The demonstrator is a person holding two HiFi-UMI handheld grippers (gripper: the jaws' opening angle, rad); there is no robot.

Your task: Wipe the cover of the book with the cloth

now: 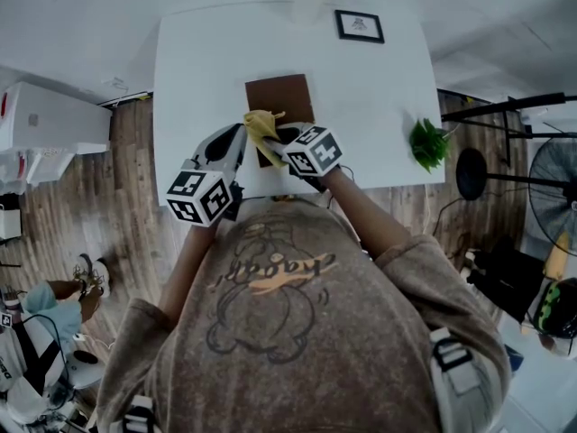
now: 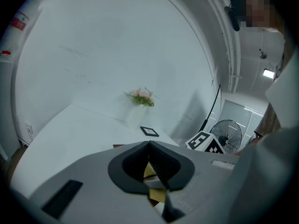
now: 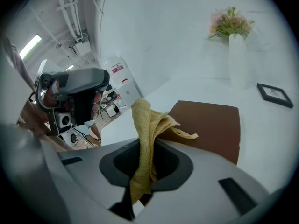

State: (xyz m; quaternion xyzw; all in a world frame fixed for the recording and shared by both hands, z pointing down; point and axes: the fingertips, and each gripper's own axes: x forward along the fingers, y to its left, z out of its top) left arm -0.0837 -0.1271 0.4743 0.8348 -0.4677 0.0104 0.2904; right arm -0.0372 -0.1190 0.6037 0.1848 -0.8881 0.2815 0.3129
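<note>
White table, brown book, plank floor

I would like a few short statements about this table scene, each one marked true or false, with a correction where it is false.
1. The right gripper is shut on the yellow cloth. True.
2. The book lies open. False: it is closed, with its brown cover up.
3. The cloth is spread flat. False: it sticks up bunched from the jaws.
4. A vase of flowers stands on the table beyond the book. True.
5. The left gripper has its jaws wide apart. False: they are together.
</note>
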